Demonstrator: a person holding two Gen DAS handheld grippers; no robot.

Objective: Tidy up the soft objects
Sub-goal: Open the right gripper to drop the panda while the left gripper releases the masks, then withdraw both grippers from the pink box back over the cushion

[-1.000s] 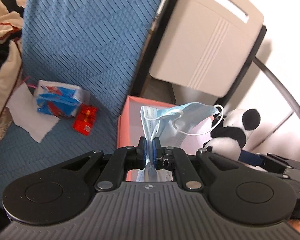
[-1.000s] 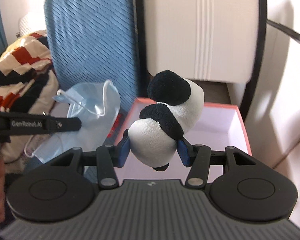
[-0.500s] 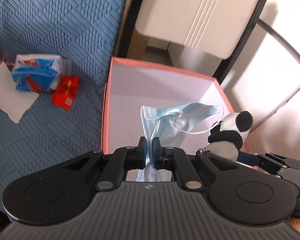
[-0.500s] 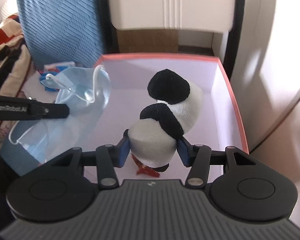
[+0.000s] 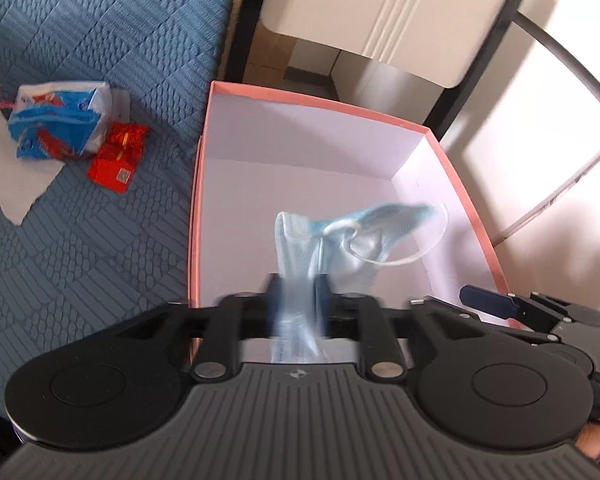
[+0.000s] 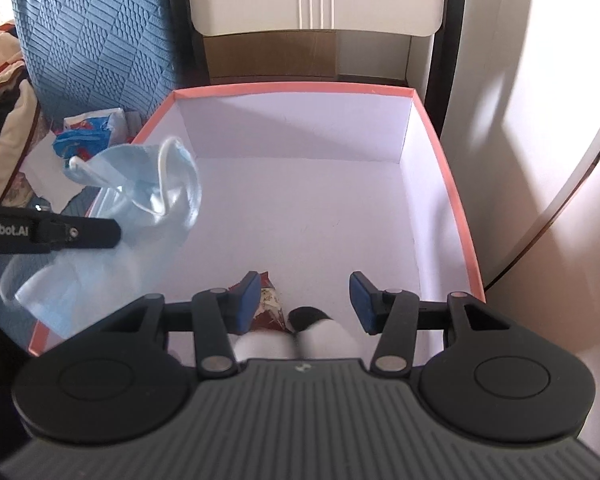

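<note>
Lying left on the quilt (image 5: 99,208), a blue packet (image 5: 55,120) and red packet (image 5: 117,156) are seen. Left gripper (image 5: 297,296): jaws just opened, mask (image 5: 340,236) loose between them over the box (image 5: 466,196). Right gripper (image 6: 304,300): jaws spread, off the panda (image 6: 300,336), which is dropped low inside the box.

My right gripper (image 6: 304,298) stands open over the pink box (image 6: 462,216), the panda (image 6: 320,336) loose below its jaws beside a red wrapper (image 6: 271,304). A blue mask (image 6: 139,196) hangs at left.
</note>
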